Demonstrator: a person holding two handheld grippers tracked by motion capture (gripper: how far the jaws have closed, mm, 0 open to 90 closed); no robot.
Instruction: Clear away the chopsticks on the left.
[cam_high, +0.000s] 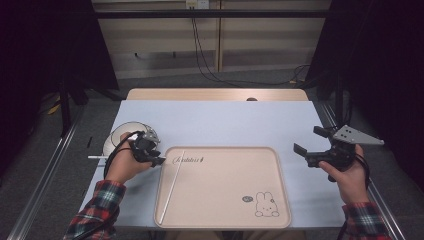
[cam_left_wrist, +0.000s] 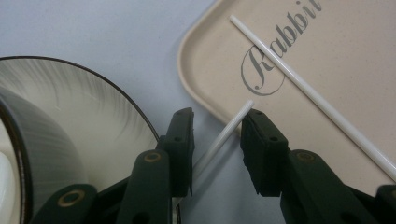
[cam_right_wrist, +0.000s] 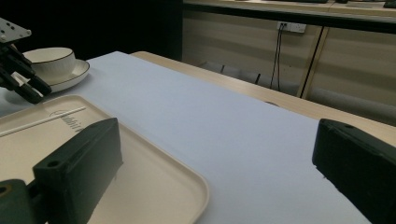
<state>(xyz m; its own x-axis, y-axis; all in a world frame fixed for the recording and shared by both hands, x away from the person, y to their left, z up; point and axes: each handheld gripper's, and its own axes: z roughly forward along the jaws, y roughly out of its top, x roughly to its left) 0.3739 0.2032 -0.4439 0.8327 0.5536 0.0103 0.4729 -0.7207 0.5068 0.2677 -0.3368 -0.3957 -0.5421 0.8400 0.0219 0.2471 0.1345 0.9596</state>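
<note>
high view: my left gripper (cam_high: 159, 161) sits at tray (cam_high: 225, 220) left edge w/ a thin white stick (cam_high: 96, 157); 2nd stick (cam_high: 171, 187) lies on tray. my right gripper (cam_high: 303, 142) released, empty.
left gripper view: jaws flank stick, gap visible, grip unclear; lower end hidden.
right gripper view: jaws wide; bowl (cam_right_wrist: 50, 60) on saucer (cam_right_wrist: 70, 77).

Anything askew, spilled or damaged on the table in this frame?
Nothing spilled or broken. One white stick lies slanted across the tray's left side, crossing the printed lettering. A second white stick sits between the left gripper's open jaws, its tip at the tray's rim. The cup and saucer stand upright.
</note>
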